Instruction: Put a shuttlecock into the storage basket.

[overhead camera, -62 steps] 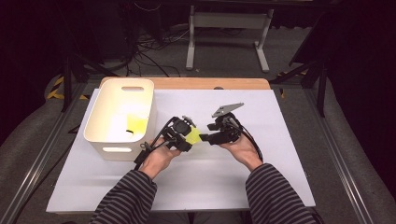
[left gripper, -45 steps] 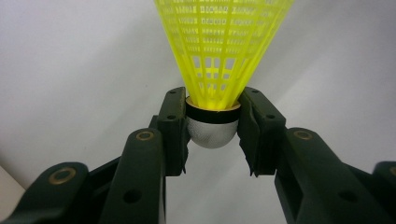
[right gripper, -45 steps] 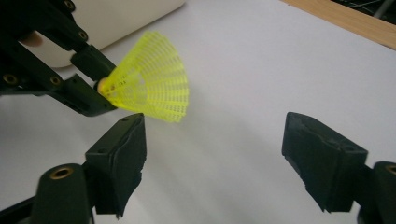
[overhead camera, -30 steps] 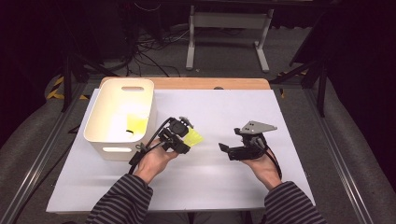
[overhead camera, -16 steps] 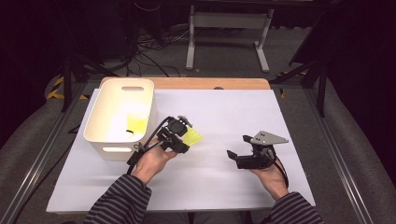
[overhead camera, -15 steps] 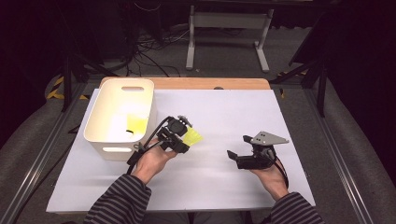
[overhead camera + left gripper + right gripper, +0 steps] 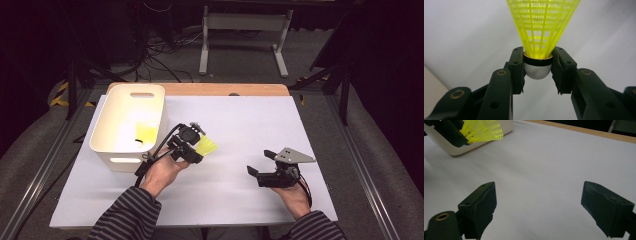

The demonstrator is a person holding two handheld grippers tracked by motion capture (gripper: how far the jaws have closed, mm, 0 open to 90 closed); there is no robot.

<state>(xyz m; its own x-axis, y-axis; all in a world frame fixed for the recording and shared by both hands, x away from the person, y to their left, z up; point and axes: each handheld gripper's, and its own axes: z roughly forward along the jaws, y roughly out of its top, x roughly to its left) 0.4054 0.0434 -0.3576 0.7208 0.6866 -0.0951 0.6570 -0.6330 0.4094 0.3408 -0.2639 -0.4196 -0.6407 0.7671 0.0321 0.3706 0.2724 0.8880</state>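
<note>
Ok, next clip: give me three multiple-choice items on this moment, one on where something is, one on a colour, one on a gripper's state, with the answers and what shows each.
1. Where is the white bin?
A. at the table's far left
B. at the table's near right
C. on the floor

2. What colour is the skirt of the shuttlecock?
A. white
B. yellow
C. red

3. How does the right gripper stand?
A. shut on the shuttlecock
B. shut on nothing
C. open, holding nothing

Answers:
1. A: in the high view the bin sits on the white table toward its far left corner, beside the left gripper.
2. B: the left gripper view shows a yellow mesh skirt above a pale rounded base clamped between the jaws.
3. C: the right gripper view shows its two jaws wide apart with bare table between them.
</note>
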